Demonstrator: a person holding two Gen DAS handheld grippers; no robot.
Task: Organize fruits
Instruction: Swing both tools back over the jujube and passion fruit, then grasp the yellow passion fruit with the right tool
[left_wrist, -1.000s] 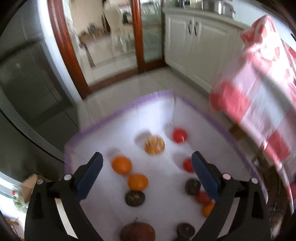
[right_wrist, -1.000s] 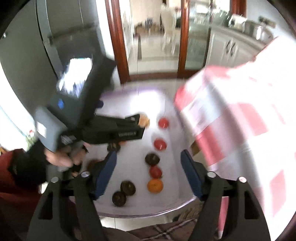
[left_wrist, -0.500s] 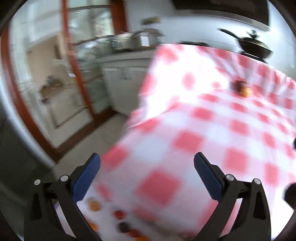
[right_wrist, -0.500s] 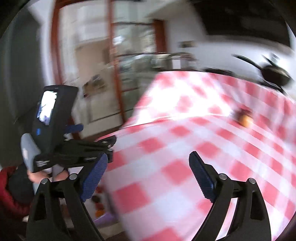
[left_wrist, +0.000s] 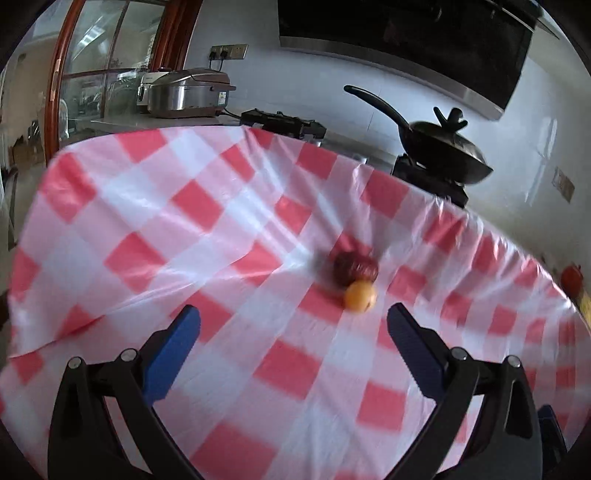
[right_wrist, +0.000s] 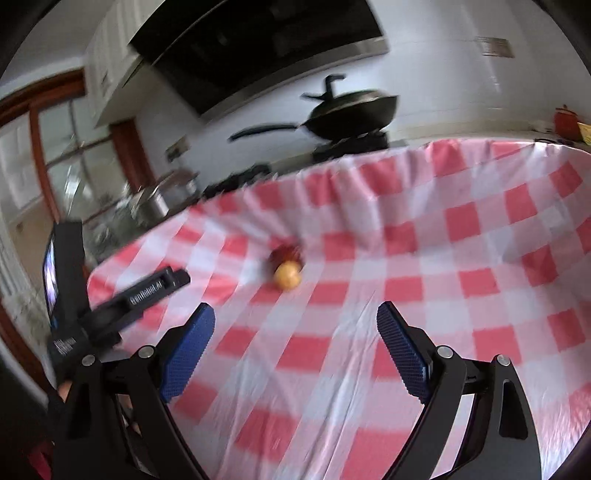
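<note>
1. Red-and-white checked plastic is covering the big table (left_wrist: 207, 221), wrinkling along its far edge, and it is taking up most of both wrist views; this looks to be the surface where the fruits are being gathered.

2. Black, and sitting behind the table on the stove, a lidded wok (left_wrist: 443, 147) and a steel cooker (left_wrist: 184, 92) on the counter are playing no part in the sorting.

3. Wide apart and gripping nothing, the left gripper (left_wrist: 293, 328) is hanging over bare cloth with its blue pads clear of everything; its body is also showing at the left edge of the right wrist view.

4. Equally wide and equally empty, the right gripper (right_wrist: 295, 325) is pointing at the same patch of cloth, with no fruit between its pads.

5. Dark red and glossy, though blurred, a rounded fruit (left_wrist: 356, 267) is sitting toward the far side of the table, well ahead of both grippers.

6. Orange-yellow, smooth and smaller, a round fruit (left_wrist: 360, 295) is sitting on the near side of the red one, touching it or just beside it; blur is hiding which.

7. Judging progress: only these two fruits are lying on the cloth, paired close together, so the sorting seems to be at an early stage. With both grippers empty, neither is delivering anything at present, and how many fruits are waiting elsewhere is not showing here.
</note>
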